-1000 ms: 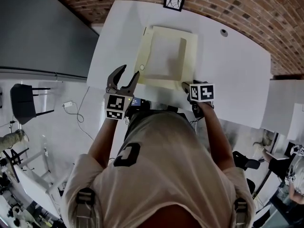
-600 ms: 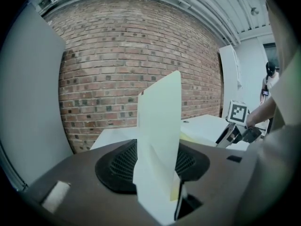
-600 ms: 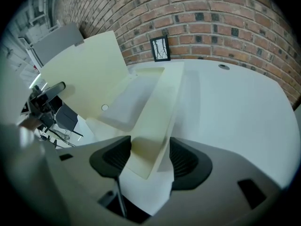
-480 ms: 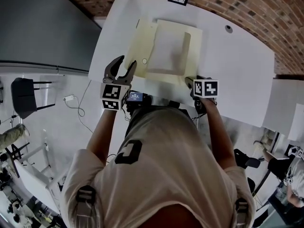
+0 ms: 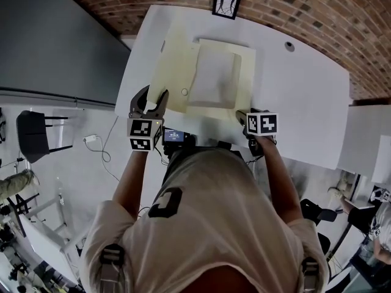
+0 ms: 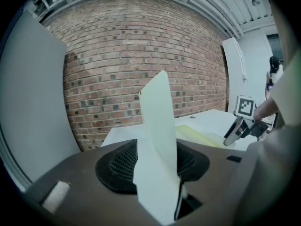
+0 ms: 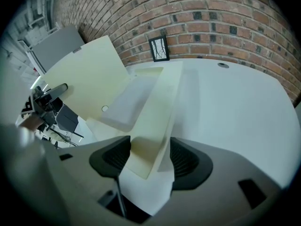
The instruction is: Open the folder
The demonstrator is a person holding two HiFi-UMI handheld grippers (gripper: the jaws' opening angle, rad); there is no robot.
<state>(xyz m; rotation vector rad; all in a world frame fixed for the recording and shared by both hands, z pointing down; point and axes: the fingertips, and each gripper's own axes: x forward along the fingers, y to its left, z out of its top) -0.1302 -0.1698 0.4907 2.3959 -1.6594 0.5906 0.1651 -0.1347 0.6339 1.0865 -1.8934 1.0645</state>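
On the white worktop (image 5: 305,90), in front of a brick wall (image 6: 141,41), the cream folder (image 5: 214,78) lies partly open. Its back lies flat. Its cover (image 5: 171,66) is raised on the folder's left side and leans toward your left.

Your left gripper (image 5: 151,97) is at the cover's near left corner. Its jaws have just been closing and stand apart, with the cover edge-on between them. The pads are not clamped flat on it.

Your right gripper (image 5: 241,115) points down at the folder's near right corner. Its jaws stand apart, one on each side of that corner, and bare worktop shows through the gap. Whether the tips press on the corner cannot be told.

A small black frame (image 5: 225,3) stands at the worktop's far edge, well apart from the folder.
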